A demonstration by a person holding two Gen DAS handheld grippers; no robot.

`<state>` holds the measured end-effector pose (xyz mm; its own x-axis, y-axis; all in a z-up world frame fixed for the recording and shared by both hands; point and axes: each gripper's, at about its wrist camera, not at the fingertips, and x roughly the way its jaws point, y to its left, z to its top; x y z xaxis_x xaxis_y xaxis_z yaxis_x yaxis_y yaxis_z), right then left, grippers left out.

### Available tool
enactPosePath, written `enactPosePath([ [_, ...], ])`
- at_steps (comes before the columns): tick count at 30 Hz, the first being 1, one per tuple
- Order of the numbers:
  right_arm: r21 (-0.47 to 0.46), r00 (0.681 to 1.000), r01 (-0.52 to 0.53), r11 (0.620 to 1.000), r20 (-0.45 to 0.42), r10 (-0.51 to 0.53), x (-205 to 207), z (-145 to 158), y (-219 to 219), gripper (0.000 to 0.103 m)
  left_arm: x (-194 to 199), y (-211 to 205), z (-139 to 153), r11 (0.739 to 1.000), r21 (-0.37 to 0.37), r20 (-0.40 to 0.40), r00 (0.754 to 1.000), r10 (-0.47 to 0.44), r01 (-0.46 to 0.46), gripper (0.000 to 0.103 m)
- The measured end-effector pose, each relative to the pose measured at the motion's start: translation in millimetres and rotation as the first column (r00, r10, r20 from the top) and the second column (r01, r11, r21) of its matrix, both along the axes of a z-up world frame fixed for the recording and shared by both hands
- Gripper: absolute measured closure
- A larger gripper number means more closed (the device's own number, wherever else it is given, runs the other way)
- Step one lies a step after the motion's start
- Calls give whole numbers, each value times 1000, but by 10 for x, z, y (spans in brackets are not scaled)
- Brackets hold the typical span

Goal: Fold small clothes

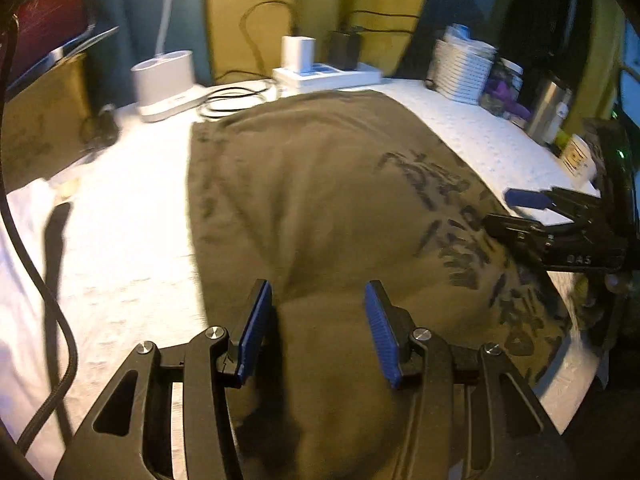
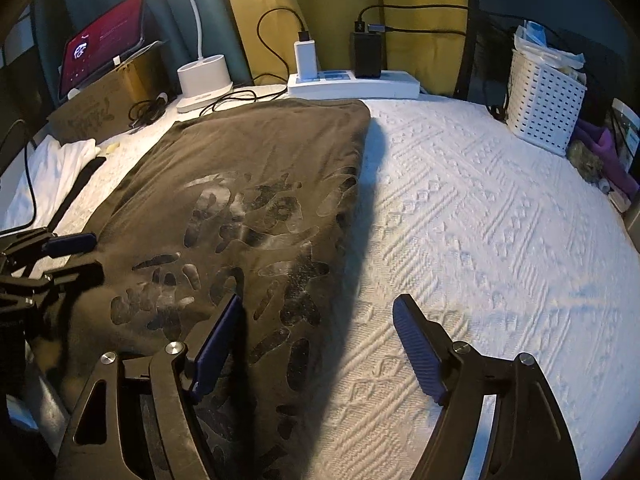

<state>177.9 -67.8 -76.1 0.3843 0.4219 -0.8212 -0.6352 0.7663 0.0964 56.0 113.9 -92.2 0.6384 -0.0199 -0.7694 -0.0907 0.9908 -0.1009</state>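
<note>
Olive-brown printed T-shirt spread on a white textured bedcover, both grippers parted and holding nothing.

Left wrist view: the left gripper hovers over the shirt's near end, its blue-padded fingers spread with cloth showing between them; motion blur makes it hard to say whether the pads touch the fabric. The right gripper reaches in from the right edge, jaws apart, over the shirt's printed side. Right wrist view: the right gripper straddles the shirt's right edge, one finger above the dark lettering, the other above bare bedcover. A white power strip, a white lamp base and a white perforated plastic basket stand along the far side beyond the shirt.
</note>
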Motion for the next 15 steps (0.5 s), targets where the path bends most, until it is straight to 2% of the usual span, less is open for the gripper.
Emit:
enactPosePath([
  [6, 8, 1000, -8, 1000, 7, 8, 86, 68, -35, 24, -63, 164, 124, 998, -5, 22, 998, 58, -58, 53],
  [8, 10, 1000, -8, 1000, 12, 8, 128, 95, -37, 24, -51, 192, 166, 998, -15, 33, 997, 69, -68, 48],
  [15, 20, 1000, 3, 1000, 21, -3, 320, 173, -61, 24, 186, 264, 246, 997, -20, 35, 996, 78, -77, 47],
])
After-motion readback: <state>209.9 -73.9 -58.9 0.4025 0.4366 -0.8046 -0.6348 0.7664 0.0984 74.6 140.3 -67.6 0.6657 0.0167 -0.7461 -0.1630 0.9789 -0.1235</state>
